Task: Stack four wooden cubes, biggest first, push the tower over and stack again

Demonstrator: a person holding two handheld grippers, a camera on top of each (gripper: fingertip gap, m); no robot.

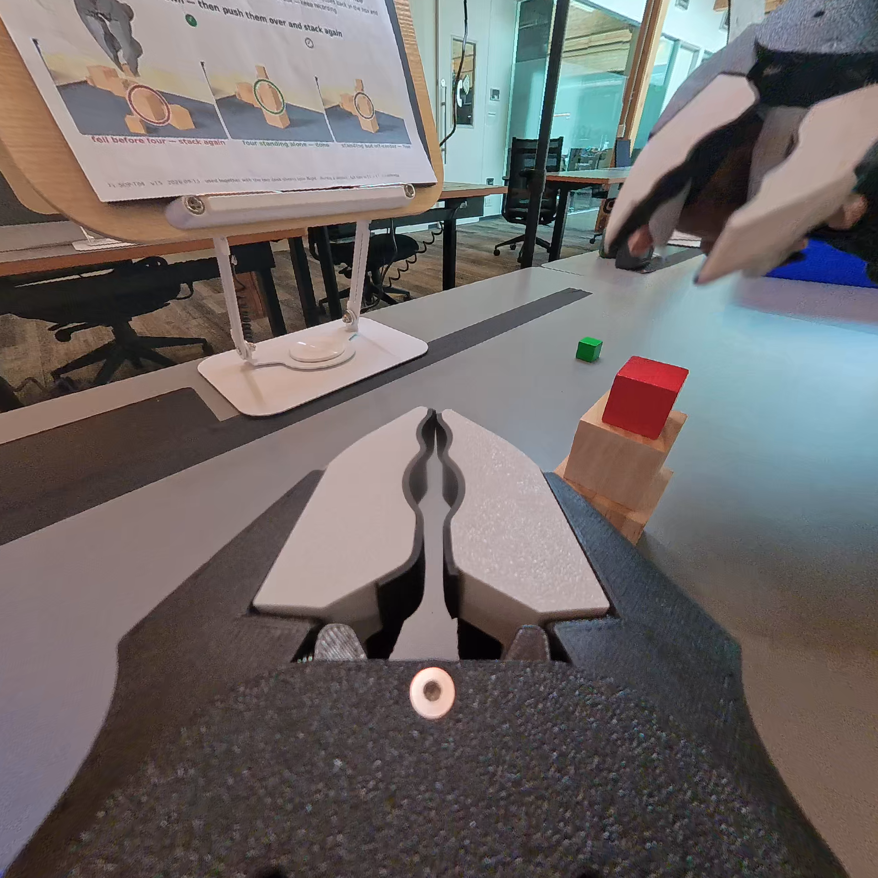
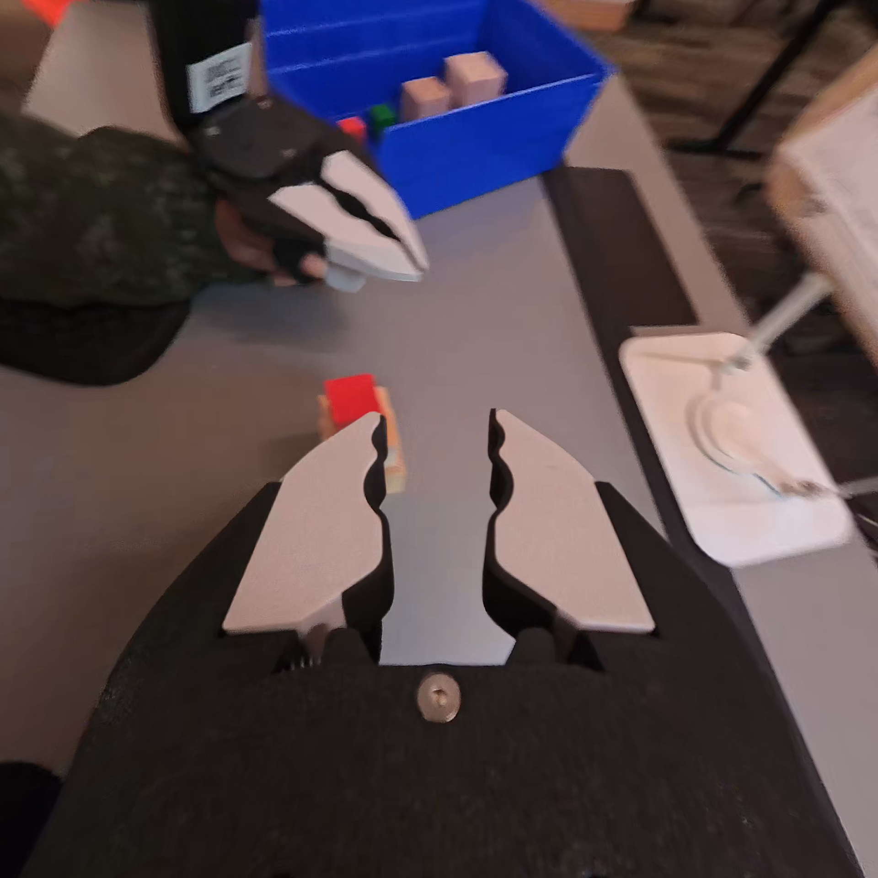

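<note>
Your left gripper (image 1: 433,418), fingers clenched on nothing, sits beside the red wooden cube (image 1: 644,396) topping pale wooden blocks (image 1: 617,456) on the grey worktop (image 1: 760,475); right gripper (image 2: 434,418) hovers released.

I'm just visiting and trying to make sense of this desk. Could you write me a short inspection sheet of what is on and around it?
Surface: grey table with dark strips.
Things: red cube tops a stack of wooden blocks; small green cube apart; blue bin holds more blocks.
Clutter: white stand carrying a printed sheet.
Grippers: left gripper shut, empty, beside the stack; right gripper open, empty, above the table.
Cables: coiled cord under the desks behind.
Surroundings: office chairs, glass walls.
</note>
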